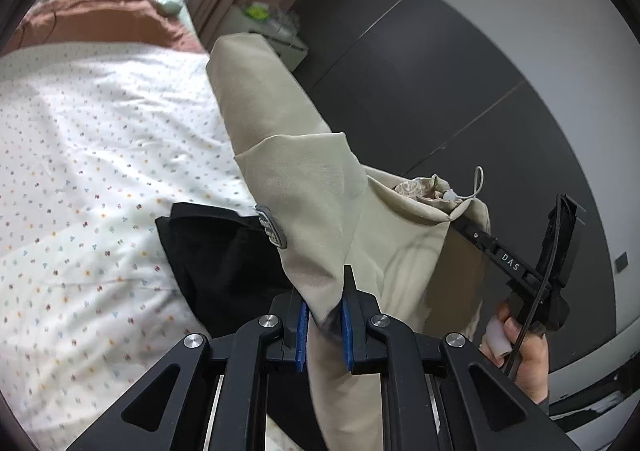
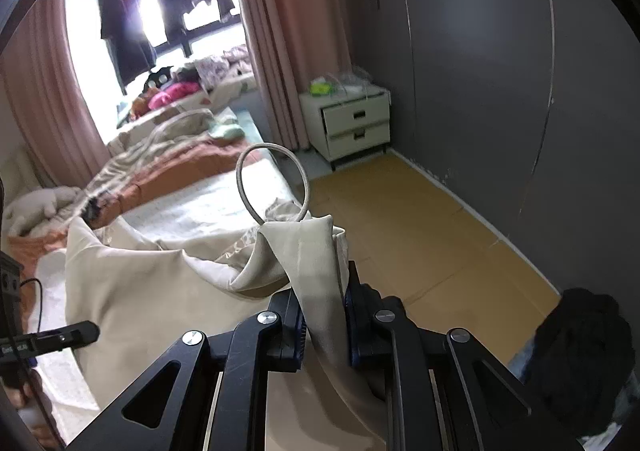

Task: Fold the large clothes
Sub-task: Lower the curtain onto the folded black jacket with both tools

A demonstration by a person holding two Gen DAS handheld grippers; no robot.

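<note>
Both tools are pinching the same beige garment (image 1: 320, 187): the left gripper (image 1: 324, 325) has its blue pads pressed onto a bunched fold of it, and the right gripper (image 2: 326, 325) clamps another gathered edge, where a drawstring loop (image 2: 272, 179) stands up out of the cloth. The garment hangs in the air between the two tools, above the near edge of the bed (image 1: 80, 155), its free length drooping toward the flowered sheet. Seen from the left wrist, the right tool grips the garment's far corner, with the person's hand (image 1: 520, 347) around its handle. Just beside the hanging cloth, on the sheet, lies a black garment (image 1: 216, 259), probably already folded, though blur makes that hard to confirm. The step in hand looks like carrying the lifted piece over the bed so it can be spread. The next move calls for drawing the two held points apart until the cloth is taut, then lowering it flat onto bare sheet, clear of the black garment. Farther along the bed lie a rumpled brown blanket (image 1: 104, 23) and piled bedding; beyond the bed's far corner stands a white nightstand (image 2: 352, 123) against the grey wall (image 2: 500, 91).
</note>
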